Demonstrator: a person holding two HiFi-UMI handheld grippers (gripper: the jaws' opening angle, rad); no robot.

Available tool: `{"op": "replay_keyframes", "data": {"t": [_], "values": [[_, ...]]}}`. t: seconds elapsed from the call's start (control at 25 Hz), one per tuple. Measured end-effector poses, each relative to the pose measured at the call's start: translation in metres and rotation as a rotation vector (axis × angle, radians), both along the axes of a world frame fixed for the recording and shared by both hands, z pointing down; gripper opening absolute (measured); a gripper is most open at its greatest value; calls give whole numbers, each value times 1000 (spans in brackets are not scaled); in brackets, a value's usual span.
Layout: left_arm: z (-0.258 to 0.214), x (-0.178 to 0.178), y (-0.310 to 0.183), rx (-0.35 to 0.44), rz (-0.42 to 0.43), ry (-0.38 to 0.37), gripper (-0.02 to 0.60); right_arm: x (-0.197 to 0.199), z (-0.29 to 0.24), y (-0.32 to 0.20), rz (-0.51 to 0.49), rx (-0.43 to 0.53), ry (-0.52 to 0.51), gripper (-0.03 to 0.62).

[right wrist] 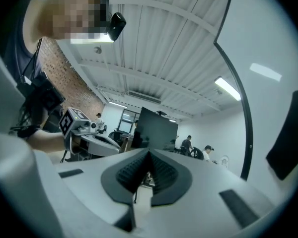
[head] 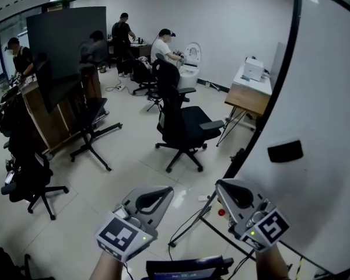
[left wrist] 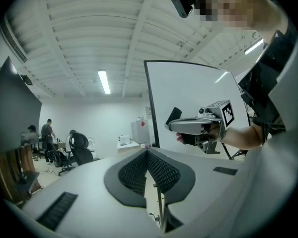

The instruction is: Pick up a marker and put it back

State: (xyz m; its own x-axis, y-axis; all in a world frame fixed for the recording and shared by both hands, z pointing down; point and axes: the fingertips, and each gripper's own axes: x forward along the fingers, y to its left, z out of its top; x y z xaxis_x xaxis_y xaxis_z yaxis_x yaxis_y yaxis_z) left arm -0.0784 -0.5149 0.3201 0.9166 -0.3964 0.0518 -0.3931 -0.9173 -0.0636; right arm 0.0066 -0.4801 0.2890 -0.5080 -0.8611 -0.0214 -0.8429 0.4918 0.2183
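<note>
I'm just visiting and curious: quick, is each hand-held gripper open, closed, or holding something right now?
Left hand-held gripper: closed, nothing between its jaws.
Right hand-held gripper: closed, nothing between its jaws.

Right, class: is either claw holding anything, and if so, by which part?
Nothing is held: the left claw and the right claw are both shut with nothing between their jaws.

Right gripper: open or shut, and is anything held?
Shut and empty: in its own view the right gripper has its pads together, nothing between them.
</note>
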Motion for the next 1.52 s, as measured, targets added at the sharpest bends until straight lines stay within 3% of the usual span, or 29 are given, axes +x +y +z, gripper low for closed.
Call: {"op": "replay_keyframes", "data": {"t": [0.24, 0.6, 0.8, 1.24, 1.52], "values": [[-9, -3, 36, 11, -132, -14, -2, 9, 3, 26, -85, -11, -8, 6], [-11, 33, 109, 42, -287, -25, -2, 53, 17, 86, -201, -15, 35, 6], [-7, 38, 160, 41, -354, -61, -2, 62, 16, 126, -279, -32, -20, 6], [-3, 6, 220, 22, -458, -89, -2, 28, 27, 178, -375, -73, -49, 6], [5, -67, 266, 8, -500, -78, -2, -44, 33, 217, -394, -81, -18, 6]]}}
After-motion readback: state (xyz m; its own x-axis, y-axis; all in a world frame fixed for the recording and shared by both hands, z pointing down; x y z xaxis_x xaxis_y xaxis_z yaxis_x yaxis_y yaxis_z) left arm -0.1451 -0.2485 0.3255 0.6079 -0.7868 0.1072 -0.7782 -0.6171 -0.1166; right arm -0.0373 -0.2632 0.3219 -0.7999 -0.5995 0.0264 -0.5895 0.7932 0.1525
